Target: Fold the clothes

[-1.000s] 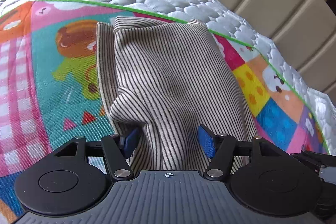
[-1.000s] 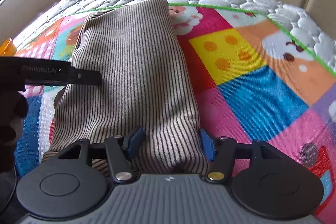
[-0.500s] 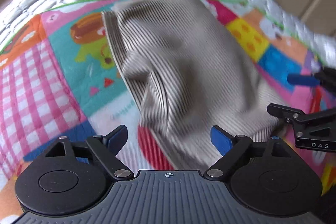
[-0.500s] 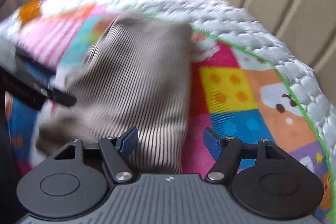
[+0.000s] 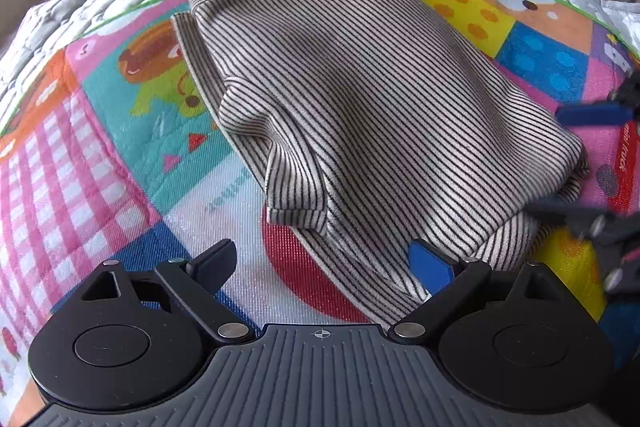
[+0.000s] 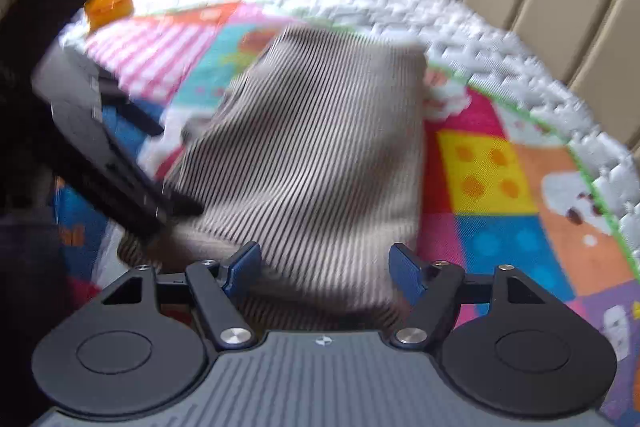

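Item 1: my left gripper [image 5: 322, 261], held low over the mat [image 5: 96, 163], fingers spread wide, holding nothing; the striped garment [image 5: 360, 99] lies folded just ahead. Item 2: my right gripper [image 6: 326, 269], above the garment's near edge, fingers apart, nothing clamped. Right view is blurred; whether its pads [image 6: 404, 273] touch cloth I cannot tell. Orange object [image 6: 110, 3] indistinct.
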